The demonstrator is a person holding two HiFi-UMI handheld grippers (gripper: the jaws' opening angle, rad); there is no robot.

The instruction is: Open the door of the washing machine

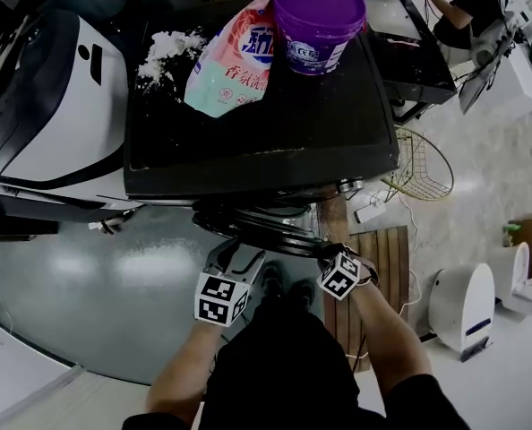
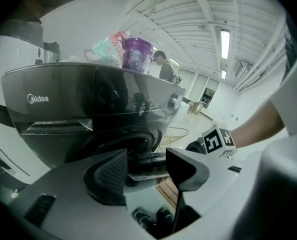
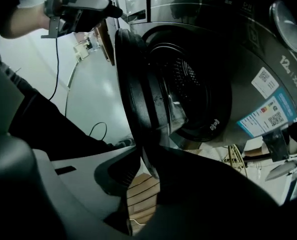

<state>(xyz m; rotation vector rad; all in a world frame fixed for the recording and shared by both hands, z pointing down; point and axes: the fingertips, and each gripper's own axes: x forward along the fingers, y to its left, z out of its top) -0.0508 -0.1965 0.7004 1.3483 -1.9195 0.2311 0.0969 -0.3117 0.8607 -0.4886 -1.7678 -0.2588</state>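
Observation:
The dark washing machine is below me, and its round door stands swung out from the front. In the right gripper view the door's thick black rim runs down between the jaws, with the drum opening behind it. My right gripper is shut on that rim. My left gripper is open in front of the machine, and the door's edge shows beyond its gap, untouched by the pads. The right gripper's marker cube is at its right. Both grippers' tips are hidden under the machine's top in the head view.
On the machine's top lie a pink detergent bag, a purple tub and spilled white powder. A white machine stands at the left. A wire basket, wooden slats and a white appliance sit at the right.

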